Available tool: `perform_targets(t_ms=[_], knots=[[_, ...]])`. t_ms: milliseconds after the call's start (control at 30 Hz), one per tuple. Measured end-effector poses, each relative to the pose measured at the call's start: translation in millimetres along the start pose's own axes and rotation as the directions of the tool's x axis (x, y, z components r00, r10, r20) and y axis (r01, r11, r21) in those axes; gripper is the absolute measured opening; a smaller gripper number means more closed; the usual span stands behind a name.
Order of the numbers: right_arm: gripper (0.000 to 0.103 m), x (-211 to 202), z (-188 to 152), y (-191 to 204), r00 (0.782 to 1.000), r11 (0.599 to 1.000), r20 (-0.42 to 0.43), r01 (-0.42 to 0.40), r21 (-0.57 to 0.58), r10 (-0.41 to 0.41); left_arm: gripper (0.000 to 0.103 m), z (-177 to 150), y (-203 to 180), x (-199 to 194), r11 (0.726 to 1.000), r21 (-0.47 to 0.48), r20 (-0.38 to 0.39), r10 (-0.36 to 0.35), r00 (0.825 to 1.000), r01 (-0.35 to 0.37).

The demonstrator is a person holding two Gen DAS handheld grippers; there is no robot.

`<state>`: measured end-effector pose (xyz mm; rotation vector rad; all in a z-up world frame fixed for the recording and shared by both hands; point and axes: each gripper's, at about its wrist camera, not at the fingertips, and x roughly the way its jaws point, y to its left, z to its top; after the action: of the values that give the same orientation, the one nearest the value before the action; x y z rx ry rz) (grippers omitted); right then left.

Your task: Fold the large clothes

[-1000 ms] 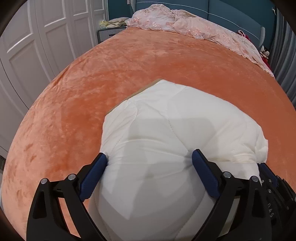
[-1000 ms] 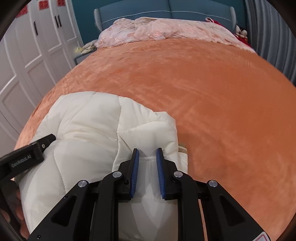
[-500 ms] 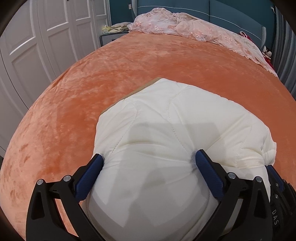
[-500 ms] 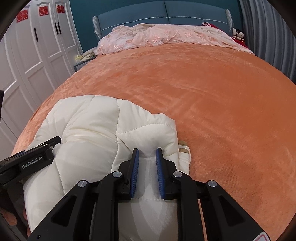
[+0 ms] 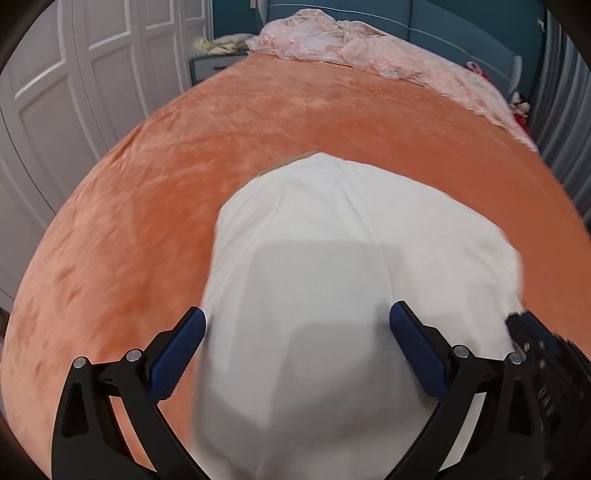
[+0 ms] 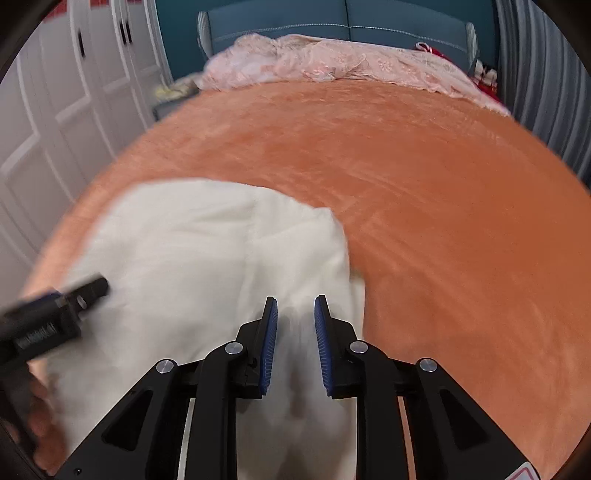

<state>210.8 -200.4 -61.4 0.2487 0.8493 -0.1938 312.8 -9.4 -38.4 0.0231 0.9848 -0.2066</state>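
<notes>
We see the folded jacket (image 6: pixel 207 258) lying on the bed (image 6: pixel 443 221), near its foot edge and toward its left side. Crumpled bedding (image 6: pixel 332 62) lies across the head edge, against the headboard (image 6: pixel 332 22) behind it. Wardrobe doors (image 5: pixel 74 92) stand along the bed's left side, and a nightstand (image 5: pixel 210 68) sits by the bed's far left corner. The left gripper (image 5: pixel 295 332) and right gripper (image 6: pixel 295 325) are both over the jacket's near part, left beside right.
</notes>
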Motion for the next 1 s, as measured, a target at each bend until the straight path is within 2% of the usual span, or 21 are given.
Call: perform_targets(t_ms=[67,133,200,267,433,767,833,933,1000], knots=[[0.019,-28.1,-15.4,-1.4,0.999,0.999,-0.007,-0.040,0.010,0.040,0.097,-20.9,10.2,-26.6,1.000,-0.004,-0.029,-0.029,0.999,0.029],[0.019,-45.3,-35.8,-1.5,0.998,0.999,-0.034,-0.045,0.004,0.045,0.096,-45.5,17.0,-43.0,1.000,-0.003,-0.064,-0.024,0.998,0.024],[0.019,-49.0,-54.9,-3.0,0.996,0.999,-0.078,-0.042,0.008,0.042,0.096,-68.0,20.5,-49.8,1.000,0.001,-0.095,-0.016,0.995,0.016],[0.020,-49.3,-66.5,-2.5,0.996,0.999,-0.081,-0.038,0.000,0.038,0.096,-84.7,21.5,-52.3,1.000,0.004,-0.112,-0.006,0.994,0.006],[0.021,-43.1,-71.0,3.8,0.996,1.000,-0.086,-0.017,-0.002,0.016,0.097,-113.5,26.2,-50.6,1.000,-0.004,-0.147,0.008,0.989,-0.009],[0.022,-26.6,-80.2,6.8,0.994,1.000,-0.106,0.003,-0.005,-0.003,0.098,-116.9,45.7,-22.1,0.998,-0.066,-0.181,-0.007,0.984,-0.005],[0.022,-24.2,-78.6,5.4,0.993,1.000,-0.117,0.000,0.024,0.003,0.098,-112.5,44.3,-15.8,0.999,-0.051,-0.174,0.001,0.985,-0.010],[0.022,-17.5,-72.8,0.4,0.987,0.988,-0.153,-0.024,0.152,0.048,0.098,-100.2,36.6,-8.5,0.998,0.038,-0.135,0.053,0.989,-0.048],[0.022,-11.9,-67.6,5.5,0.985,0.988,-0.169,-0.012,0.151,0.038,0.098,-91.5,37.6,-2.4,0.997,0.054,-0.133,0.064,0.989,-0.057]])
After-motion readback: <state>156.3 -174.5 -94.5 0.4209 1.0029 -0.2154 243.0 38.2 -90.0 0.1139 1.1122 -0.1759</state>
